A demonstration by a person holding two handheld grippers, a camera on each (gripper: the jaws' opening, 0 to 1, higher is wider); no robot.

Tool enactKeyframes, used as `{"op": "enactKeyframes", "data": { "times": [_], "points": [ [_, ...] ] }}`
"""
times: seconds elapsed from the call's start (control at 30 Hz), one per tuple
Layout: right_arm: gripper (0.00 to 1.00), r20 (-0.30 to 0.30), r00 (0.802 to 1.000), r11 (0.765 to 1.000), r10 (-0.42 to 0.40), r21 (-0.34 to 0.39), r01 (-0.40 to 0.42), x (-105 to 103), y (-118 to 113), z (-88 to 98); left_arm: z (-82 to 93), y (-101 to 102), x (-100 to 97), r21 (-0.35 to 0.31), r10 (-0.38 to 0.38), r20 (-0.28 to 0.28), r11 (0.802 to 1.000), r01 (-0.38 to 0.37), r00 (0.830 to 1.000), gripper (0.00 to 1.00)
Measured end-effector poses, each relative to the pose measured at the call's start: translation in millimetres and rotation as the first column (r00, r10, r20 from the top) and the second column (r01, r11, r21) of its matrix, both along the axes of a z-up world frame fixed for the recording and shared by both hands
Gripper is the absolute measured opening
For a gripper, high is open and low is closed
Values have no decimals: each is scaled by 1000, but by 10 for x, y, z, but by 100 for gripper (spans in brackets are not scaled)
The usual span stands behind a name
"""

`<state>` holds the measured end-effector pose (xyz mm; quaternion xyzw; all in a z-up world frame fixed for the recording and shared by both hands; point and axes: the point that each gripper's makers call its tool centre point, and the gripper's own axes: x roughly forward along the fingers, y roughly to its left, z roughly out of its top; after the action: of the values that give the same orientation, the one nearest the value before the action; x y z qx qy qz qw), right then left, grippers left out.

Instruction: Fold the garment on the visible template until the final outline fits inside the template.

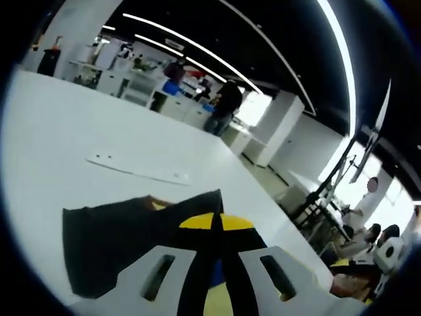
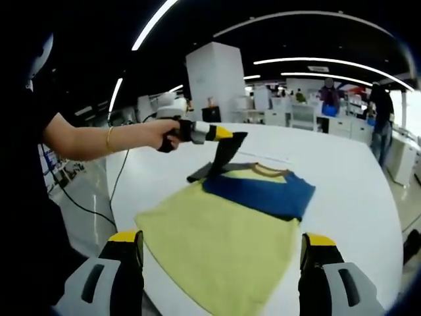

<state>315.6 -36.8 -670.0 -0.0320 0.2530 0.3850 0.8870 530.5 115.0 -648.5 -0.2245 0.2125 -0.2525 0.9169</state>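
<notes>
The garment (image 2: 230, 230), a shirt with a yellow body, a blue shoulder panel and dark sleeves, lies spread on the white table (image 2: 355, 164) straight ahead of the right gripper's (image 2: 222, 263) jaws, its yellow hem reaching down between them and its blue part farther out, beyond their tips. Those two jaws stand wide apart with nothing between them, well to either side of the cloth's near edge. At the far side of the shirt the left gripper (image 2: 227, 133) comes in from the left of the right gripper view, held in a person's hand (image 2: 166, 135) on a bare forearm; its yellow-tipped jaws are pressed together on the dark sleeve (image 2: 220, 158), which is lifted off the table and hangs down from the tips to the rest of the shirt. In the left gripper view the same dark sleeve (image 1: 125, 230) runs up between the closed jaws of the left gripper (image 1: 216, 224) and spreads out to their left over the table (image 1: 59, 131). Beyond the jaw tips a thin white strip (image 1: 141, 170) lies flat on the tabletop, apart from the cloth. Far past the table, people (image 1: 223, 105) stand among desks under long ceiling lights (image 1: 197, 46).
</notes>
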Motion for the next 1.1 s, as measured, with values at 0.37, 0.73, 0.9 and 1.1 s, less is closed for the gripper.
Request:
{"op": "enactKeyframes", "data": {
  "times": [0.37, 0.73, 0.9, 1.1],
  "points": [
    [99, -12, 1000, 1000, -16, -11, 16, -30, -80, -56, 9, -386, 71, 1, -50, 11, 999, 50, 999, 0],
    [99, -28, 999, 999, -35, -19, 35, -52, -140, -113, 1, -672, 157, -5, -87, 13, 996, 88, 996, 0],
    [99, -33, 999, 999, -40, -23, 39, -53, -155, -141, -13, -819, 190, 10, -117, 15, 993, 117, 993, 0],
    [99, -40, 998, 999, -43, -33, 42, -43, -178, -173, -99, -1022, 209, 23, -150, 5, 988, 150, 989, 0]
  ]
}}
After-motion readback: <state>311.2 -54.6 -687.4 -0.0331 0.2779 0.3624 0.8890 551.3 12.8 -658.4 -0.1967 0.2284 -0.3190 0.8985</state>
